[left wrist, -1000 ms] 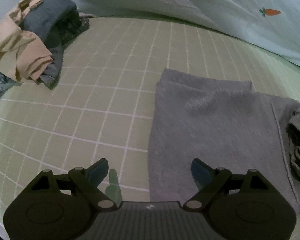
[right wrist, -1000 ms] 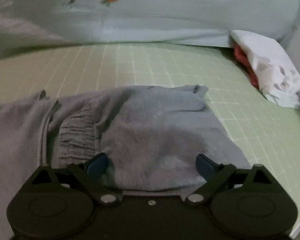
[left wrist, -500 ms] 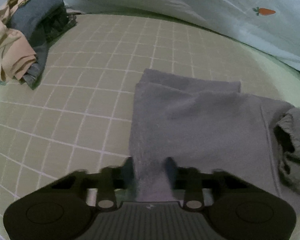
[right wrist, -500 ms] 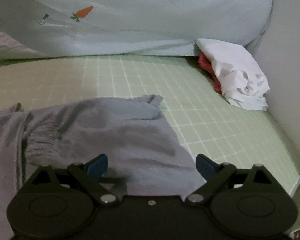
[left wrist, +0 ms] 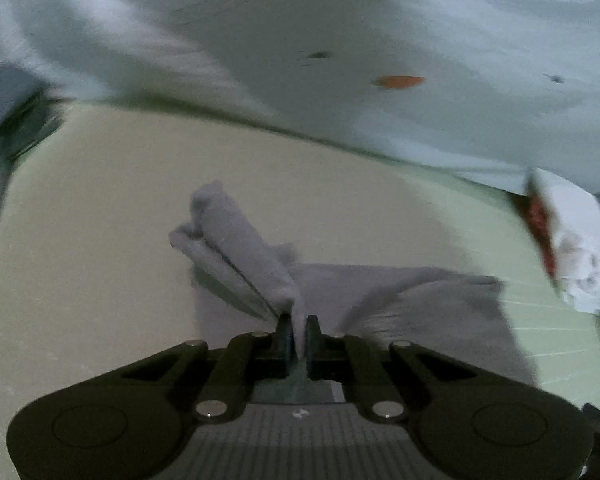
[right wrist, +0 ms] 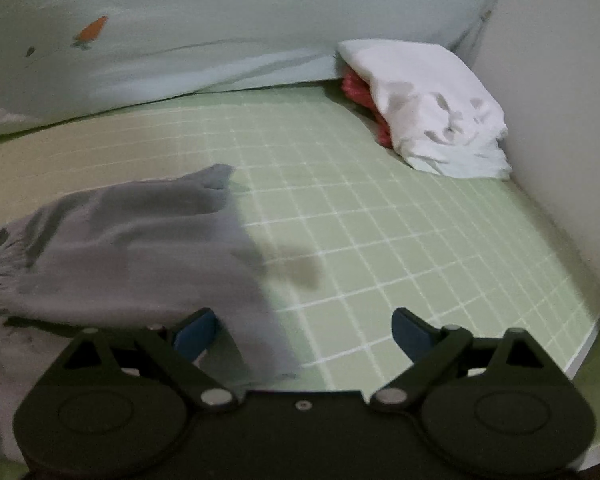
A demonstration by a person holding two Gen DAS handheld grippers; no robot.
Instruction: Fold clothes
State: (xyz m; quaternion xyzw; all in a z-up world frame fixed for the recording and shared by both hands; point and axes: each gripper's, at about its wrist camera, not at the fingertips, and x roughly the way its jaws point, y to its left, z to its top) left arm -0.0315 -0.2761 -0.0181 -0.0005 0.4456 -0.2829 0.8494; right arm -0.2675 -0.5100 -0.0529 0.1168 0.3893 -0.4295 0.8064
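Observation:
Grey trousers (left wrist: 400, 292) lie on the green checked mat (left wrist: 80, 240). My left gripper (left wrist: 298, 338) is shut on the trousers' leg end and holds it lifted, so a folded strip of grey cloth (left wrist: 236, 240) rises ahead of the jaws. The left wrist view is blurred. In the right wrist view the trousers (right wrist: 132, 248) lie at the left on the mat (right wrist: 380, 240). My right gripper (right wrist: 304, 330) is open and empty just above the cloth's right edge.
A pale blue quilt with carrot prints (left wrist: 340, 40) runs along the back. A white and red pile of clothes (right wrist: 424, 104) sits at the back right by a white wall (right wrist: 560, 120). A dark heap of clothes (left wrist: 8, 112) lies at the far left.
My left gripper closed on the trousers' leg end, lifted it and swung right. My right gripper stayed open and shifted right, off the cloth toward its edge.

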